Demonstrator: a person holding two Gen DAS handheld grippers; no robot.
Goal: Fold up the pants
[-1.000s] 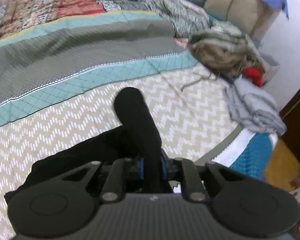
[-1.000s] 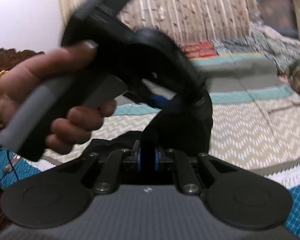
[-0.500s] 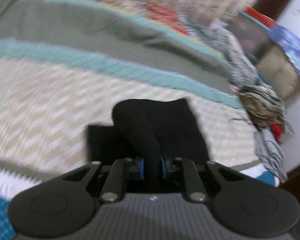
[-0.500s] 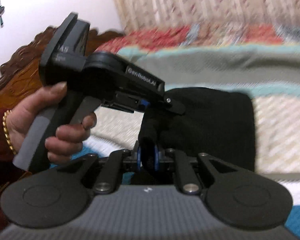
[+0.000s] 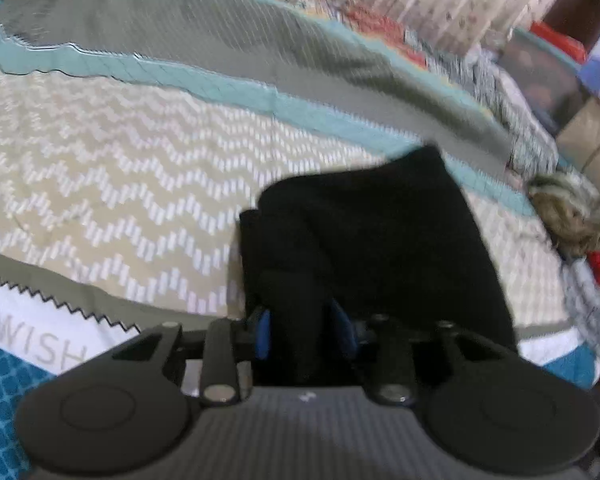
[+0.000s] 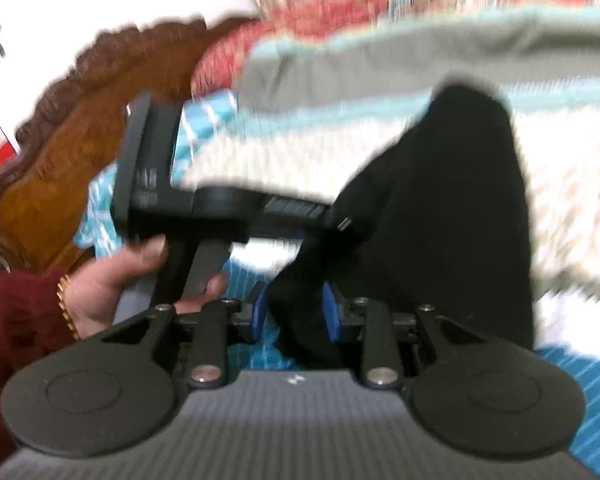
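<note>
The black pants (image 5: 384,240) lie folded on the zigzag-patterned bedspread (image 5: 120,184), their near end bunched up toward both grippers. My left gripper (image 5: 306,330) is shut on a fold of the black cloth between its blue pads. My right gripper (image 6: 296,312) is shut on the pants (image 6: 452,208) too, a thick roll of cloth between its pads. In the right wrist view the left gripper (image 6: 204,204) shows from the side, held in a hand and gripping the same near edge just left of mine. Both views are blurred.
A carved wooden headboard (image 6: 76,120) stands at the left. A heap of other clothes (image 5: 572,220) lies at the bed's right edge, with boxes (image 5: 592,136) behind it. The bed's near edge (image 5: 40,344) is close below the grippers.
Both grippers have carried the pants' held end over and down toward the bed's near edge. The cloth, lifted in a hanging loop a second ago, now lies flatter in a folded rectangle.
</note>
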